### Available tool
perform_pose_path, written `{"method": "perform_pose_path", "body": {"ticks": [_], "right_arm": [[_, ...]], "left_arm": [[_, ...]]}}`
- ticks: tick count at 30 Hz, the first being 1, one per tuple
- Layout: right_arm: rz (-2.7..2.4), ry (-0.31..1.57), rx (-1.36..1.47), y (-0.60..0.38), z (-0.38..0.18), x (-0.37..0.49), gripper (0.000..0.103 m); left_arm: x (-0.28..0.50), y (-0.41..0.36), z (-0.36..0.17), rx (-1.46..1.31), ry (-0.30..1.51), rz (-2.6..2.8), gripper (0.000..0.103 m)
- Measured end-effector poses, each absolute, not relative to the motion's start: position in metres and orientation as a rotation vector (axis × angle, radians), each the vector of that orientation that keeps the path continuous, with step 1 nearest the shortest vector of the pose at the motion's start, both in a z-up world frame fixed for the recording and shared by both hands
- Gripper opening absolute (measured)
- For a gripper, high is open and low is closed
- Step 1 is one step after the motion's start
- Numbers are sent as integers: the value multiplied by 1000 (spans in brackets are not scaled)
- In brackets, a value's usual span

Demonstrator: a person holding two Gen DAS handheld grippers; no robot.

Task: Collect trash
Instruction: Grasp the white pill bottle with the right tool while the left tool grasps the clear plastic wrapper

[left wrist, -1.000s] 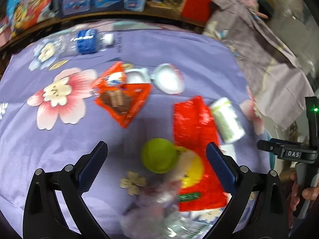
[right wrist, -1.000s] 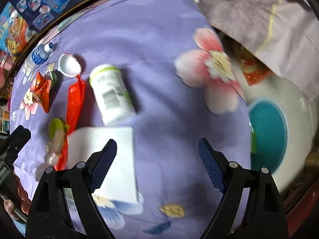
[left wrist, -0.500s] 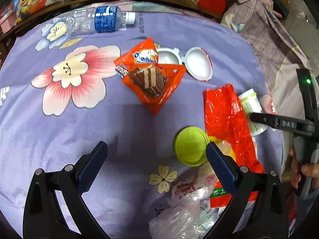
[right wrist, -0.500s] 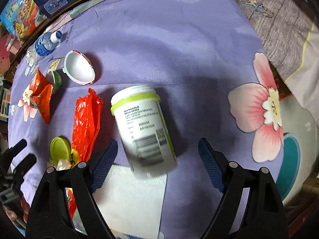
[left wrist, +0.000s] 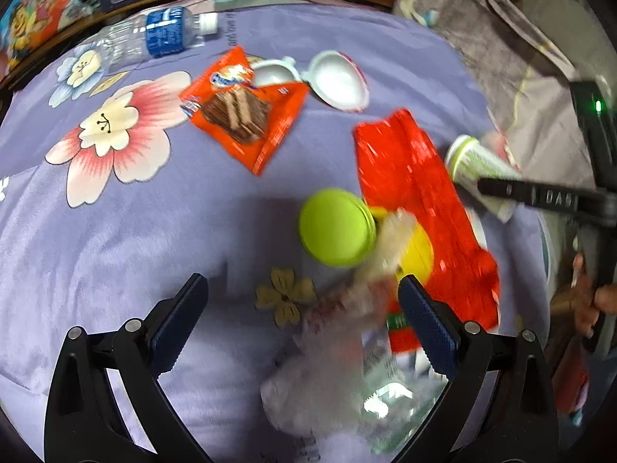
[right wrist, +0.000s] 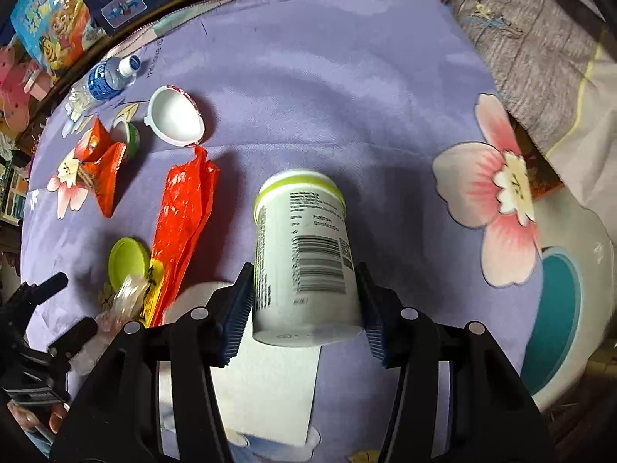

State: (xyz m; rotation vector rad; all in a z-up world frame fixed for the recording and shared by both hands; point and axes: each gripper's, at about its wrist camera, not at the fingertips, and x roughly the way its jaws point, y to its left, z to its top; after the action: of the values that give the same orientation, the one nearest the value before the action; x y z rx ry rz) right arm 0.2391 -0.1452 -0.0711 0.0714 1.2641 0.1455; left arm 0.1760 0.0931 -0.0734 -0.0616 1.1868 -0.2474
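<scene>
Tub (right wrist: pixel 304 254) lies on its side on the purple cloth (right wrist: pixel 347 77), between the closing jaws of the right gripper (right wrist: pixel 304 320), whose pads look pressed against its smooth round wall, so it could squirt out forward.

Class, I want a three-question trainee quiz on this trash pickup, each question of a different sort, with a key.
1. True or false: the white bottle lies between the right gripper fingers.
2. Which lies nearest the green lid? A water bottle B red bag C wafer pack
3. Fill in: the left gripper hangs over a crumpled clear ____.

Key: 1 true; 2 B; 3 wrapper.
</scene>
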Motion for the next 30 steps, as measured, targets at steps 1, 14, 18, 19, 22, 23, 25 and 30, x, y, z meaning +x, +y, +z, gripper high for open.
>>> {"method": "perform_pose_path", "body": {"ticks": [1, 14, 18, 19, 22, 23, 25, 30], "right_arm": [[148, 1261, 74, -146, -69, 233, 49], [200, 1218, 112, -153, -57, 157, 48], [206, 1234, 135, -166, -67, 134, 49], [206, 1243, 143, -170, -71, 129, 49], [223, 1272, 169, -178, -81, 121, 48], [228, 1280, 166, -178, -83, 120, 49], [240, 1301, 163, -177, -89, 117, 49], [271, 1348, 167, -173, -104, 118, 49]], "left_arm": [[172, 92, -73, -50, 1190, -252, 99], [97, 75, -60, -144, 1206, -217, 99], [88, 69, -76, -207, 1232, -155, 99], [88, 68, -80, -223, 1235, -131, 99], [92, 68, -89, -283, 1246, -98, 99], [94, 67, -90, -285, 1244, -83, 99], [97, 64, -94, -275, 1253, -67, 99], [93, 59, -101, -210, 1257, -57, 78]]}}
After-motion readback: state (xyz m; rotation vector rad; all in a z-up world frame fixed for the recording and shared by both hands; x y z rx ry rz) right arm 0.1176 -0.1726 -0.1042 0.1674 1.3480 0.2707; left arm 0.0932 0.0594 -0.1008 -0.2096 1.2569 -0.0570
